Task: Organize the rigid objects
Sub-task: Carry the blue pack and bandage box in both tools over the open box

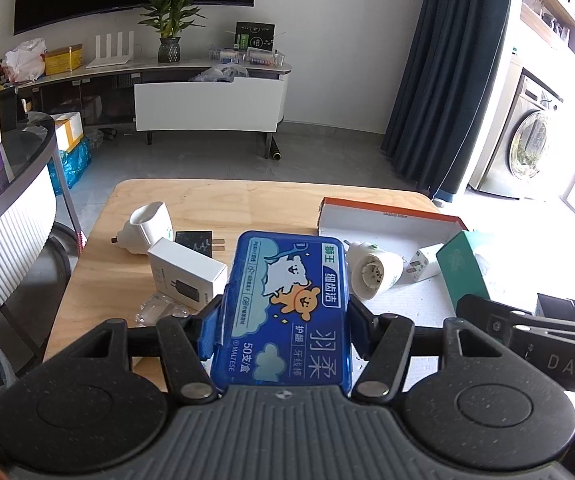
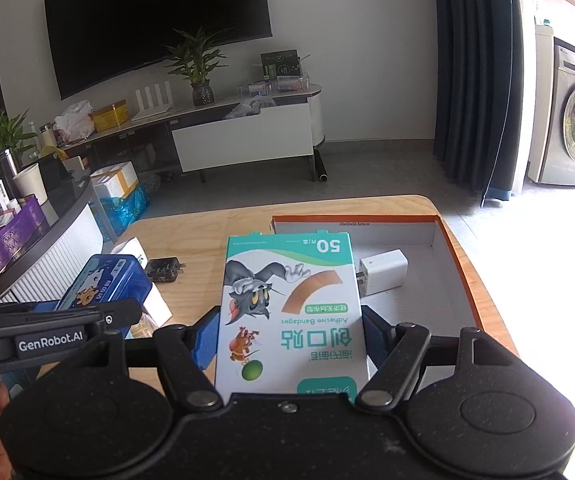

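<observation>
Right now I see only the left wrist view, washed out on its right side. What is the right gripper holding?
Observer: The right gripper is shut on a green-and-white cardboard bandage box.
Operator: Can you see the tray's right side?
Observer: Yes. The white cardboard tray's orange-rimmed right wall shows, with a white cube charger lying left of it.
Operator: And my floss box?
Observer: The blue plastic floss box shows left of the bandage box, not touching it.

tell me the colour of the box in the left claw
Blue, with a white and an orange cartoon animal; box shows best in the left wrist view.
</observation>
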`<state>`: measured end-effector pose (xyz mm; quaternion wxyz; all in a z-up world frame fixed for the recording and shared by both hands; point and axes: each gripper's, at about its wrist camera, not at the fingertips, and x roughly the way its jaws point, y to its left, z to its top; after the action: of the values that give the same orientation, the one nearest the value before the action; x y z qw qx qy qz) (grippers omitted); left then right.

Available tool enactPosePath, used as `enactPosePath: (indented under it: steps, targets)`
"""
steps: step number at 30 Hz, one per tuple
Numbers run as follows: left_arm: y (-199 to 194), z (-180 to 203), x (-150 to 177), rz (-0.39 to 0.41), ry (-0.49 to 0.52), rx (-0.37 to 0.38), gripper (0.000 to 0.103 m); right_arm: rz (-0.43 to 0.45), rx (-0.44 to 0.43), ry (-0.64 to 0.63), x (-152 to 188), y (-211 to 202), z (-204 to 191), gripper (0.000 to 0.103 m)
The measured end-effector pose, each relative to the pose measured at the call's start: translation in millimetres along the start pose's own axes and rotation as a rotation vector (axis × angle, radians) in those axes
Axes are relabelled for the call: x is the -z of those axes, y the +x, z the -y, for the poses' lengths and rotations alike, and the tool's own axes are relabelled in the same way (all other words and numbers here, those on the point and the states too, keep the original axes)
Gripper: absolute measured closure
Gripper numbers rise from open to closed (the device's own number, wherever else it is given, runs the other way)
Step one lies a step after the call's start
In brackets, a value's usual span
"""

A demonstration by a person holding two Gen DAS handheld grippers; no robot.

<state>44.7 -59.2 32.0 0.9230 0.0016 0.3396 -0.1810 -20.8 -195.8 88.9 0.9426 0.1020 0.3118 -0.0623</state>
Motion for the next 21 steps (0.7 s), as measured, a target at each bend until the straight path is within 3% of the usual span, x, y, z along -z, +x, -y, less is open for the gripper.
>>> enactPosePath:
  steps: [21]
  targets:
    - [14,33,-1,-0.027,0.058,0.06,0.041,0.028,0.072,0.045,-1,-7,34,0.018]
